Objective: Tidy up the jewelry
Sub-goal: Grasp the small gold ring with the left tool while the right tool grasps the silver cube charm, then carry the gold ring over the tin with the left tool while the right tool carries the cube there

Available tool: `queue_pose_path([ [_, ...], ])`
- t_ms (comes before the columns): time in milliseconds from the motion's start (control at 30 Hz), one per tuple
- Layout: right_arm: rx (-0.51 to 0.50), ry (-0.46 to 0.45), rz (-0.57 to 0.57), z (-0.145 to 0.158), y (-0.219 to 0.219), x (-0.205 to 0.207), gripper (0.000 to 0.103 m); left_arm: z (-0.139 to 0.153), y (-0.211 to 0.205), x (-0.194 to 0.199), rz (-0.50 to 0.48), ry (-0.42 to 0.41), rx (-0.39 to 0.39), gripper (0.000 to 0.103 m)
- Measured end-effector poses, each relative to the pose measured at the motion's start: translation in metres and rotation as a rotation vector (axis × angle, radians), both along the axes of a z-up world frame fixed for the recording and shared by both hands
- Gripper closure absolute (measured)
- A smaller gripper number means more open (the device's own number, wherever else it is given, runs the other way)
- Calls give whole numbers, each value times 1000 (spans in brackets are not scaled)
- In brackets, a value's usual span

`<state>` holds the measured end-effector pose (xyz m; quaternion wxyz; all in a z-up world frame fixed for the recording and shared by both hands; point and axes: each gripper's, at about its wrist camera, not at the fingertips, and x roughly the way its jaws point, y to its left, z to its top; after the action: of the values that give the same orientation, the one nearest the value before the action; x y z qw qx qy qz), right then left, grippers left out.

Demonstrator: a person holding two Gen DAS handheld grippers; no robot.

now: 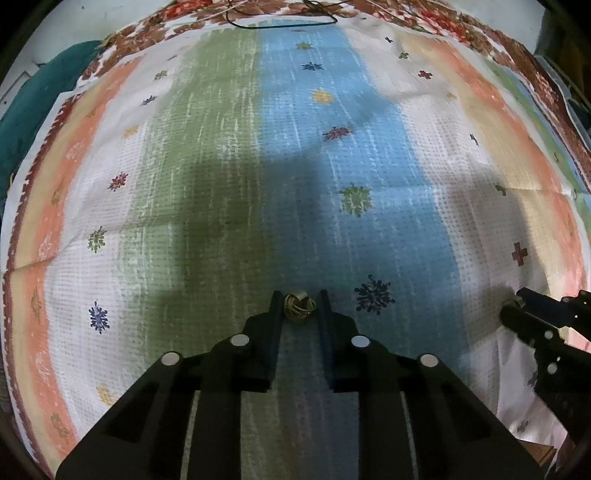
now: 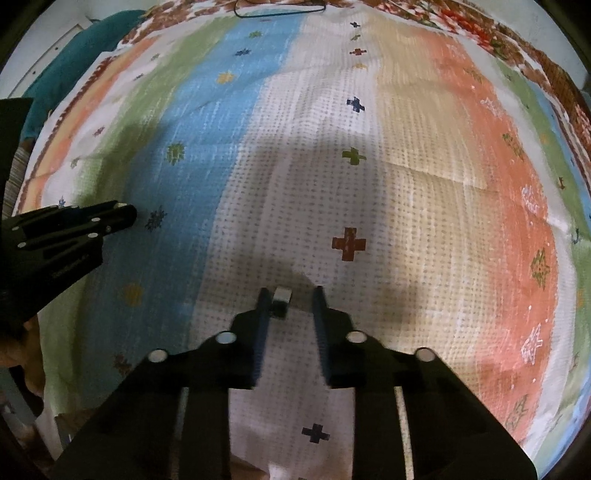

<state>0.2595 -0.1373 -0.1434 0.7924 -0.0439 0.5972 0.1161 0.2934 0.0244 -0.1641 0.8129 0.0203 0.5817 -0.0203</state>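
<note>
Nearest your left lens, the left gripper (image 1: 298, 304) has its jaws drawn in around a small cluster of gold rings (image 1: 299, 307), both pads looking to touch its sides, so read that as a grip. In the right lens, the right gripper (image 2: 289, 299) frames a small silvery band (image 2: 281, 298) that sits against the left finger (image 2: 263, 306), while a clear gap shows before the right finger (image 2: 320, 306); you cannot tell from this blurred view whether it is truly pinched. That is your main risk: lift now and the band may tip off one pad and drop. The gold cluster looks like several loops tangled together, so a squeeze on only the outer loop could let the rest slide or spring out. Both pieces lie on a woven cloth (image 1: 369, 155) with green, blue, white and orange stripes and small flower and cross motifs; its open texture and busy print would probably hide a fallen ring, and a tip pressed low could snag the weave. Shadows of the tools darken the middle. Far off lie a thin dark cord (image 1: 288, 24) at the floral border and a teal fabric (image 1: 40, 96) beyond the left edge.
</note>
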Motion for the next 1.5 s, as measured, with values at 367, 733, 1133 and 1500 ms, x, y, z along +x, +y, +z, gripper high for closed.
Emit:
queue_pose_path([
  [367, 28, -16, 22, 4, -4, -5, 94, 8, 3, -8, -11, -10, -19, 86],
  [733, 94, -90, 12, 40, -8, -22, 94, 34, -1, -29, -26, -39, -24, 86],
  [1133, 94, -153, 17, 66, -13, -46, 94, 79, -19, -60, -54, -121, -2, 86],
  [1500, 79, -216, 43, 87, -12, -70, 94, 102, -29, -85, -72, -166, -14, 86],
])
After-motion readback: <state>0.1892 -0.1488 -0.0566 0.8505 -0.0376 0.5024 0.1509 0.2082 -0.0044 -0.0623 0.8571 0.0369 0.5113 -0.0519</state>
